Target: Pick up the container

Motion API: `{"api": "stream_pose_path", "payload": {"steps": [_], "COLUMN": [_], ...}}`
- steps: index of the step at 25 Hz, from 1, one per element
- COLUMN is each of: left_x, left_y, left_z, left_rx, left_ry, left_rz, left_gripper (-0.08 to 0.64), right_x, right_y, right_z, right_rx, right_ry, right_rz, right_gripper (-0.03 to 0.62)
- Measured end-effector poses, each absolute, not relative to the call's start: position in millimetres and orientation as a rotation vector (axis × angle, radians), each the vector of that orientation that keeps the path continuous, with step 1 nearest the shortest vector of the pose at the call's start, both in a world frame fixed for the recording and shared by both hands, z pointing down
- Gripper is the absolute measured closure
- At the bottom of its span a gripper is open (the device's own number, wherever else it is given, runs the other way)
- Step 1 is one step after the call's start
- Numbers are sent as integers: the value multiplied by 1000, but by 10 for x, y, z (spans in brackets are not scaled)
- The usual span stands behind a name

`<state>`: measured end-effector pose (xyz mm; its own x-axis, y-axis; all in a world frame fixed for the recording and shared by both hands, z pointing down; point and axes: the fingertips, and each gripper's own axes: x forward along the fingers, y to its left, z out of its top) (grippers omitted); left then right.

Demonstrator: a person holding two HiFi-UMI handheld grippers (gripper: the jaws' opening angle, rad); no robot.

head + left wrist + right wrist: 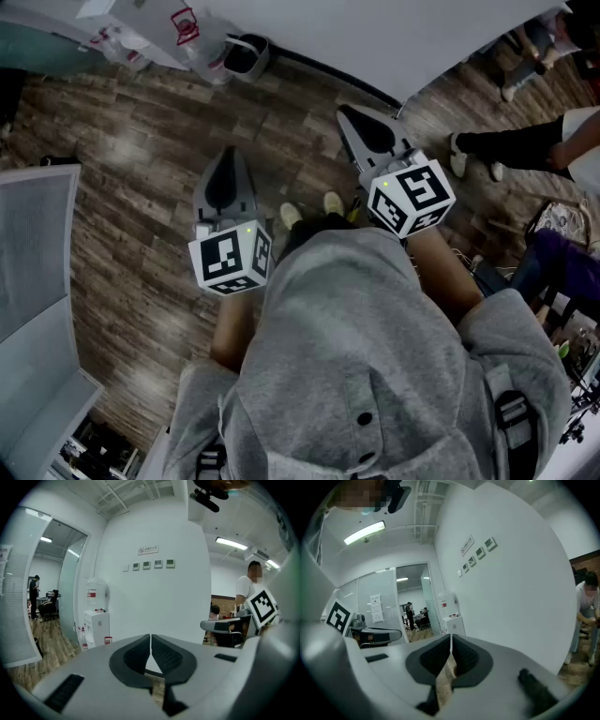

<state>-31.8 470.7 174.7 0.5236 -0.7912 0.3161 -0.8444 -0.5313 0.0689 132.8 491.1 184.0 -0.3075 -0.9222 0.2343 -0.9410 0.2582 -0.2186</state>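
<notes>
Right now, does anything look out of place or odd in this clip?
Nothing is spilled or damaged. The one oddity: no container shows in any view. The left gripper and right gripper are both shut and empty, aimed at a white wall.

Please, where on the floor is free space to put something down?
Bare wood floor lies between the left gripper and the grey panel, and between it and the right gripper, up to the white wall. Crowded: bags and bin at the wall, people's legs right.

Wood-grain floor, seemingly fleece hoodie, matt plastic left hand-held gripper
</notes>
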Motion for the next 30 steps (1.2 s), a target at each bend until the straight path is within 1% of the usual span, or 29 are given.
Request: {"api": "stream_pose_path", "payload": {"steps": [19, 30], "left_x": [-915, -1205], "left_y": [4229, 4147], "left_z": [1626, 1610], "left_rx": [2564, 2609], "left_ry": [-1379, -1278], "left_rz": [282, 255], "left_gripper": [536, 535], "right_x": [715, 260], "right_y": [4414, 4326], "right_z": [1784, 1799], "right_rx": [1804, 1794], "right_ry": [-2450, -2439], "right_rz": [497, 473], "right_gripper": [566, 566]}}
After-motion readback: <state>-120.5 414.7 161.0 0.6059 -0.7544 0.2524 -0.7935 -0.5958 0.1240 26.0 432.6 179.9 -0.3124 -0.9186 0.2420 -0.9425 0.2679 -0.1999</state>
